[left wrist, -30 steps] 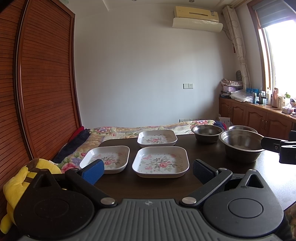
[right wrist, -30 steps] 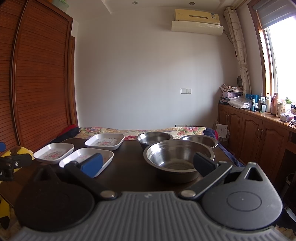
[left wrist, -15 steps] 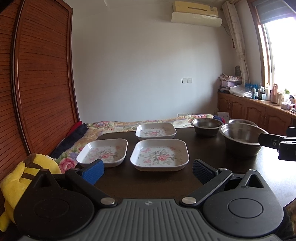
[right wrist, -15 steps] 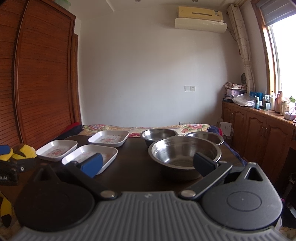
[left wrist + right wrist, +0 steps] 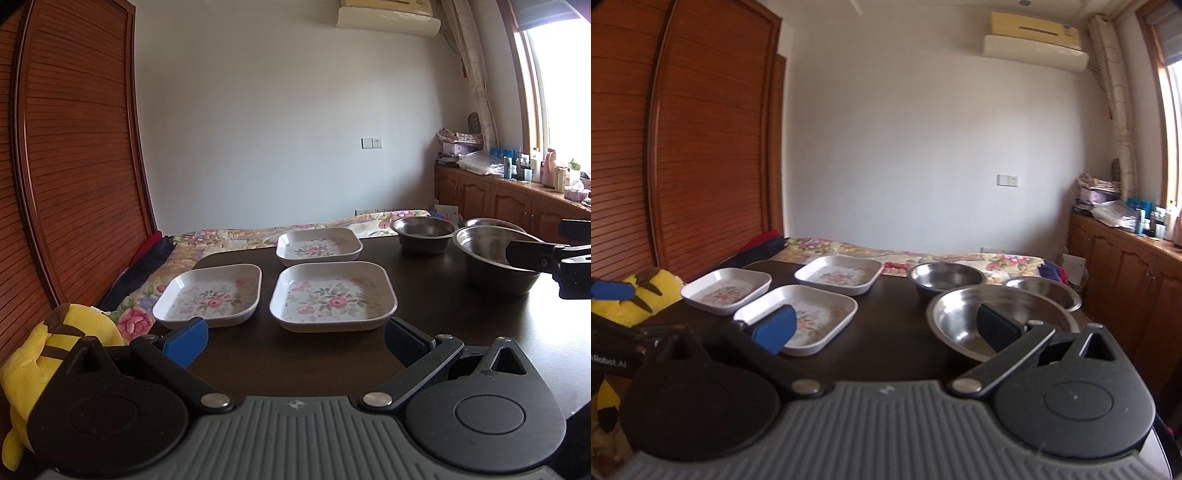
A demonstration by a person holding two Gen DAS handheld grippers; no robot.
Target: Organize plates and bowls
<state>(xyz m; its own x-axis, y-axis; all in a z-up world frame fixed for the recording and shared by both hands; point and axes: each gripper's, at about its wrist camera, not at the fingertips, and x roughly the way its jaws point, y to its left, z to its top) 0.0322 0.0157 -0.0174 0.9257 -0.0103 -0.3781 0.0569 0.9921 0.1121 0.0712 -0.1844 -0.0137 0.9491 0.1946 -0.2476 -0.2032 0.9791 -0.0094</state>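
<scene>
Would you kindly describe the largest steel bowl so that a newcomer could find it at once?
Start at the dark wooden table, whose left half holds three white floral square plates. On its right half sit three steel bowls; the largest steel bowl is the one nearest the camera. It is wider than the two bowls behind it, and the open right gripper reaches over its near rim.

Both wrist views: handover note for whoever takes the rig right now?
Left tool: open, empty, facing the nearest floral plate.
Right tool: open, empty, at the near rim of the large steel bowl.
Three floral plates sit separately on the table; three steel bowls sit separately on its right side.
Done: nothing stacked.
Left: stack the plates, nest the bowls.
</scene>
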